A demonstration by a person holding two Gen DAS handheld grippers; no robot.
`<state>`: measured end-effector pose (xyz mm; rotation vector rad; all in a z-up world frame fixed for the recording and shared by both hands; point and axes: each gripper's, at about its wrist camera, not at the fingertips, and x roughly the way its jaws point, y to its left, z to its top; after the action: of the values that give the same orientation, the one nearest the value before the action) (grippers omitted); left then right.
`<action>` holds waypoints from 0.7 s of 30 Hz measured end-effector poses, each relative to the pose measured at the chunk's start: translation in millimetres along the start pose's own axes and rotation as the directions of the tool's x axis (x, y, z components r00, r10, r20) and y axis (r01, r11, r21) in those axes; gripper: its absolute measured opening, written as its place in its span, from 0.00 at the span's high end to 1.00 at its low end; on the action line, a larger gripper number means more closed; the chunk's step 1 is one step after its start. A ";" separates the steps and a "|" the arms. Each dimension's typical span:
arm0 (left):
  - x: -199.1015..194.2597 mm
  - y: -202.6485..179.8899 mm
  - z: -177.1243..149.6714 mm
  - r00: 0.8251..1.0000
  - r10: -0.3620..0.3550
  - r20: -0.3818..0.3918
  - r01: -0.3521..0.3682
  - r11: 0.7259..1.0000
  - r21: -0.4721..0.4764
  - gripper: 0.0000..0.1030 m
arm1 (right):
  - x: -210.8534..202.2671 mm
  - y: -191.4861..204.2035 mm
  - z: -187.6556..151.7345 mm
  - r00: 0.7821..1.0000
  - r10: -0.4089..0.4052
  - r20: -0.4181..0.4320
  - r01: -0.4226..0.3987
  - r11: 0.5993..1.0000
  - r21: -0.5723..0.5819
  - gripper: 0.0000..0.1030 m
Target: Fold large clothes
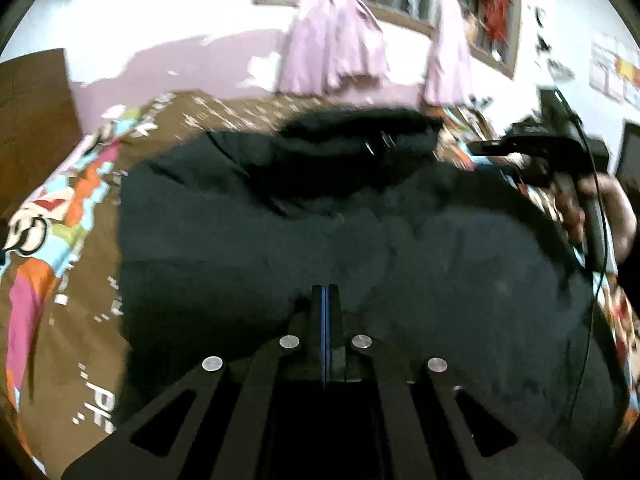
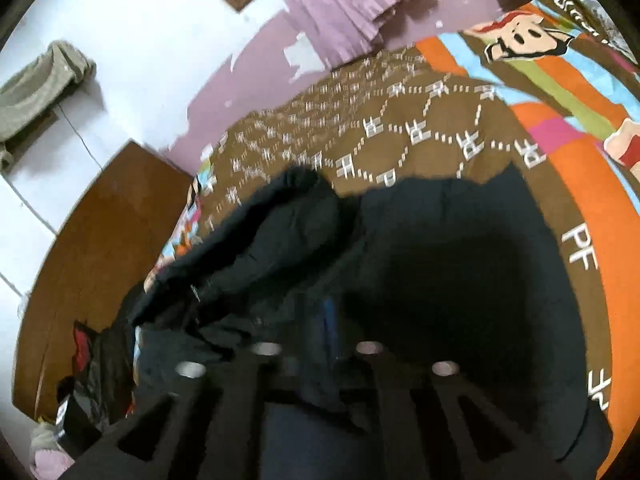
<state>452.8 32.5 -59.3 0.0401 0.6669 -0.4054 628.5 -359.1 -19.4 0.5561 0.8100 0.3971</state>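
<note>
So I'm partway through folding this big dark garment (image 1: 360, 240), which is spread across the bed (image 1: 60, 280) on top of the patterned bedspread. Looks like one fold has already gone in: there's a thicker doubled-over band along the far edge in the left view, and in the right view a flap (image 2: 260, 248) is bunched up on the left side near the bed's edge. My read is I'm between grabs right now, tidying before the next fold. Left tool (image 1: 327, 292) is pinched fully shut, fingers together, hanging over the cloth near the close edge; I can't tell if any fabric is actually caught in it, doesn't look like it. Right tool (image 2: 320, 320) is blurry in its own view, but the jaws seem partly open with nothing clamped, just hovering above the cloth. From the left view you can see the hand (image 1: 600, 216) gripping it off at the right side. Next I'd want both tools on an edge of the garment, then bring it over evenly so the bunched flap doesn't drag crooked.
</note>
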 end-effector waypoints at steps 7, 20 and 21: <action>-17.9 32.9 65.1 0.958 0.019 0.285 0.026 0.988 -0.153 0.41 | 19.4 5.3 49.1 0.996 -0.013 0.085 0.001 0.991 0.134 0.22; 53.5 19.6 81.1 0.999 0.006 0.054 -0.005 1.000 -0.011 0.94 | 31.8 3.4 13.4 0.997 0.070 -0.007 -0.069 0.989 0.133 0.96; 49.8 24.1 75.9 0.999 -0.014 0.048 0.015 1.000 -0.019 0.95 | 20.8 7.2 2.7 0.997 0.076 -0.020 -0.074 0.992 0.098 0.97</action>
<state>542.3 24.6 -32.0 0.0067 0.6239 -0.4125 642.8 -343.3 -25.3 0.6756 0.8360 0.4354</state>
